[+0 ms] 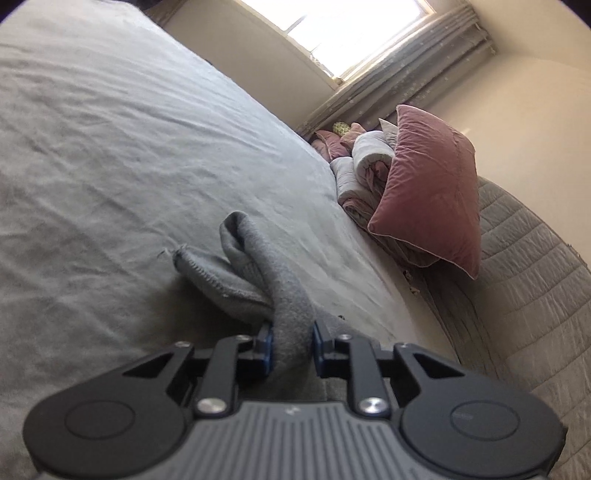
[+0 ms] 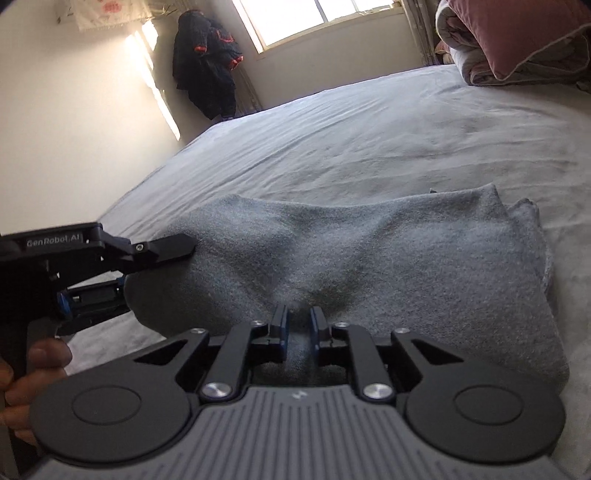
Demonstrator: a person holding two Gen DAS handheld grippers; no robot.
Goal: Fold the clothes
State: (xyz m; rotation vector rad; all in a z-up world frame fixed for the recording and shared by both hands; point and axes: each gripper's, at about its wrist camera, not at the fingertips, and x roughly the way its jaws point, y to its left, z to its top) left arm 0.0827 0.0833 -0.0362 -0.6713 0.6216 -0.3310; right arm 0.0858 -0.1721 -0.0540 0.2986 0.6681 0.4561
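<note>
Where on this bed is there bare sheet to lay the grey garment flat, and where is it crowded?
Free: the wide bare grey bedsheet beyond the grey fleece garment, stretching toward the window wall. Crowded: the corner with the pink velvet pillow and rolled quilts, and the near edge, where both grippers pinch the garment.

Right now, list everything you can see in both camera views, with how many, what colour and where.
grey garment: one, grey, bunched on the bed, pinched by both grippers
bed sheet: one, pale grey, covering the bed
pink cushion: one, dusty pink, at the bed's head
rolled bedding: one pile, white and pink, behind the cushion
curtain: one, grey, beside the window
window: one, bright, far wall
dark coat: one, black with red trim, hanging in the corner
left gripper: shut on the garment
right gripper: shut on the garment
hand: one, holding the left gripper
</note>
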